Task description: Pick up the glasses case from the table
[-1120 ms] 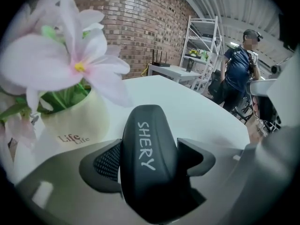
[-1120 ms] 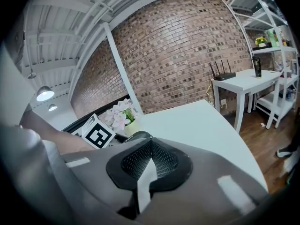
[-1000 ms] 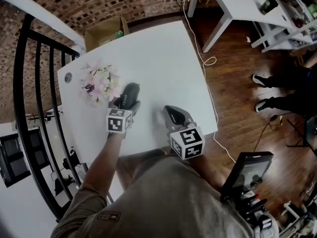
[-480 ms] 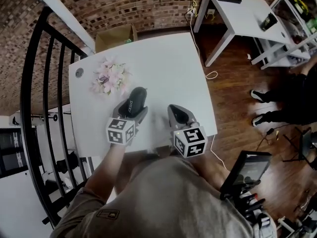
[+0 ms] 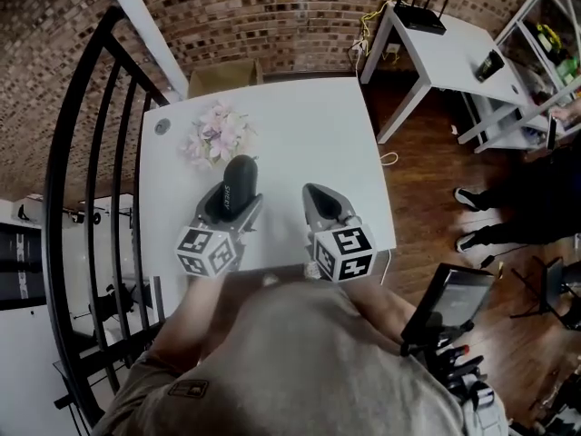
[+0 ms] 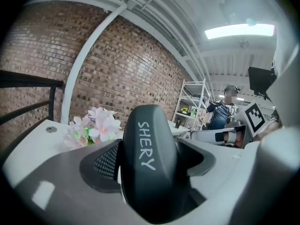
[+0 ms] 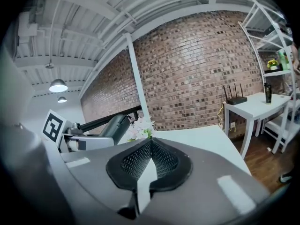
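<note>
1. Two hand-held grippers are in use, one in each of the person's hands, both held over one white surface (image 5: 300, 130).
2. The left hand-held gripper (image 5: 231, 205) is clenched on the single glasses case (image 5: 240, 178). Its two jaws press the case's long sides.
3. In the left gripper view the glasses case (image 6: 149, 158) is dark and rounded, with "SHERY" in white along its top. Its far end juts out past the jaws.
4. The case sits over the near-left part of the surface, close to one bunch of pale pink flowers (image 5: 218, 136). No view shows whether it touches the surface.
5. The right hand-held gripper (image 5: 320, 198) is beside the left one. Its jaws are closed together with nothing between them.
6. One cardboard box (image 5: 222, 73) stands past the far edge.
7. One smaller white table (image 5: 454, 48) stands to the right and carries one black router (image 5: 419, 16).
</note>
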{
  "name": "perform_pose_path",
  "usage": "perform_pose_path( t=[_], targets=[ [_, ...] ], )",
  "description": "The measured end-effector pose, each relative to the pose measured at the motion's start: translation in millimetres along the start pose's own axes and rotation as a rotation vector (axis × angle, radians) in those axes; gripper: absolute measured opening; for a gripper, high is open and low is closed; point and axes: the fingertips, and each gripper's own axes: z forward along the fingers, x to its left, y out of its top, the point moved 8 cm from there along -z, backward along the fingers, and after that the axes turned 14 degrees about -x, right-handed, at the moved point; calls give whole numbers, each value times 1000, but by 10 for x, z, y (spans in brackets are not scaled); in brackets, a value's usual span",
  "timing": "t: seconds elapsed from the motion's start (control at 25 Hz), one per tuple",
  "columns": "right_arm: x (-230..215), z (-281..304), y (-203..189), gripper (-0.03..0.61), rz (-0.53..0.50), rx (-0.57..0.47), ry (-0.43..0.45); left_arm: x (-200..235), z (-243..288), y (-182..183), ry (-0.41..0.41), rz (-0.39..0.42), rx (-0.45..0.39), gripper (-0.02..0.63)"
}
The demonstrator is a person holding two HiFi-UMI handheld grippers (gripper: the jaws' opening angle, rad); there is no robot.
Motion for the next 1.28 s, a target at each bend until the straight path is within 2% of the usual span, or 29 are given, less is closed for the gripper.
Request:
perform_pose_path(
  t=[0.48, 1.28],
  targets=[
    [267, -30, 224, 9, -27, -54, 62, -53, -443, 279, 23, -24, -121, 360],
    [349, -54, 266, 8, -38, -71, 90, -146, -445, 326, -16, -5, -108, 360]
  ],
)
